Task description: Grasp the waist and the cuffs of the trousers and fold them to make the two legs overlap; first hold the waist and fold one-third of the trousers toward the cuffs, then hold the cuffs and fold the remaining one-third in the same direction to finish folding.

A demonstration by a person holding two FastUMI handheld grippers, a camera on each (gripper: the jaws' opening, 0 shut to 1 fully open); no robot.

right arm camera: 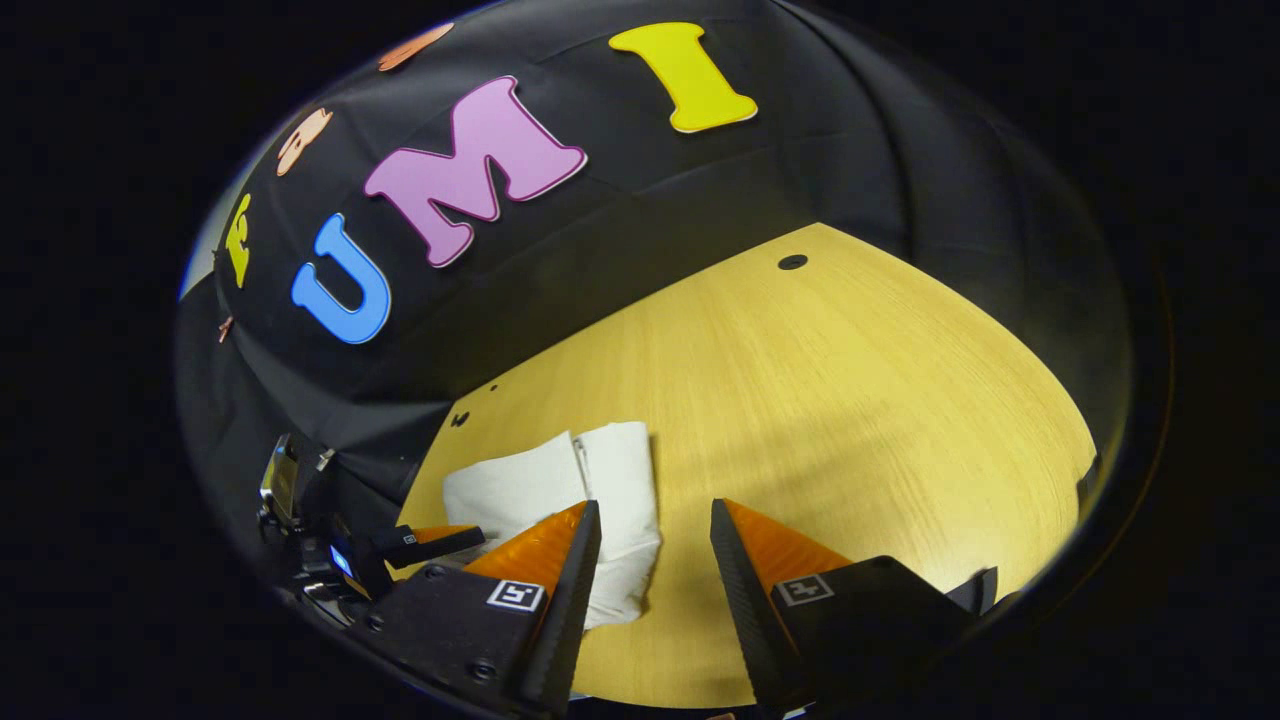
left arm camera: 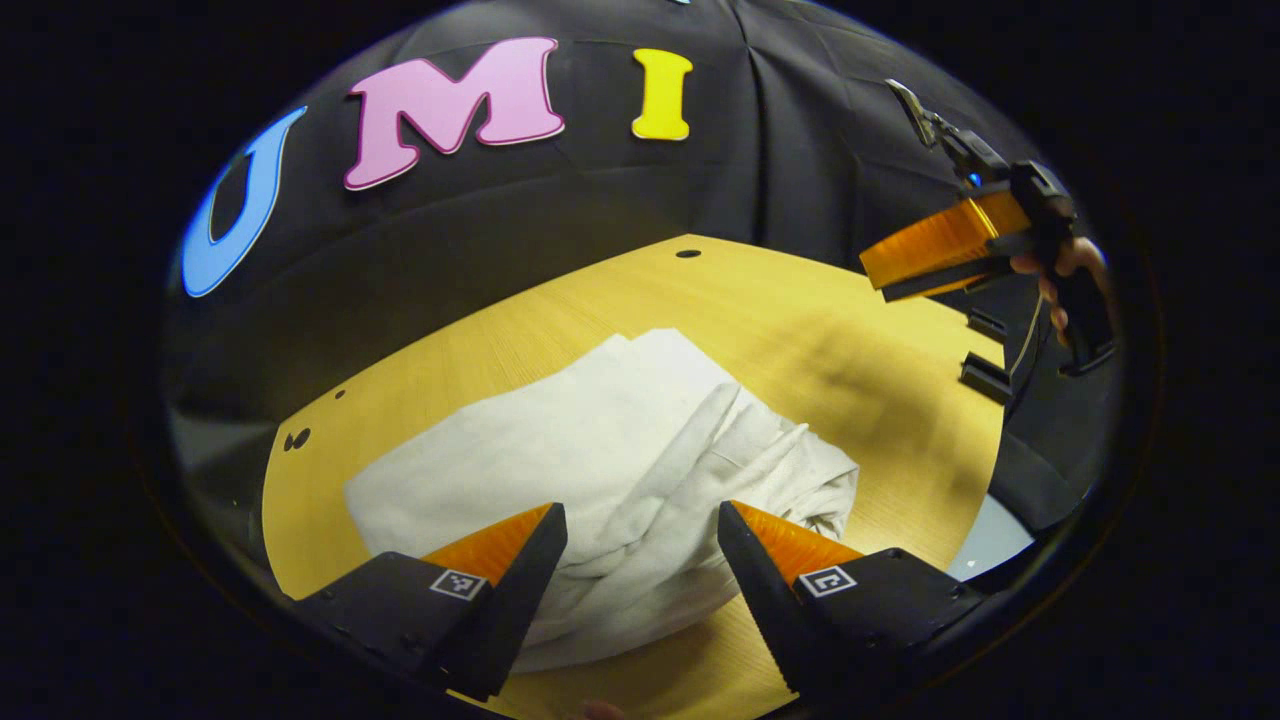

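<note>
On table [left arm camera: 800,330], folded trousers [left arm camera: 600,450] (bunched).

The trousers [left arm camera: 620,440] are seen as soft, matt white cloth, creased and slightly napped, while the table [right arm camera: 850,400] is finished in smooth, pale wood-grain with a faint sheen, and the booth wall [left arm camera: 560,210] is hung in matt black cloth.

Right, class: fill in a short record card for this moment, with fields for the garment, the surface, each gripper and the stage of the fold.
Garment: white trousers, lying in a folded bundle, rumpled at one end
Surface: wooden table
Left gripper: jaws open, above the trousers' near edge, gripping nothing
Right gripper: jaws open, over the table beside the trousers, gripping nothing
Stage: trousers released; folds look done, though untidy
</note>
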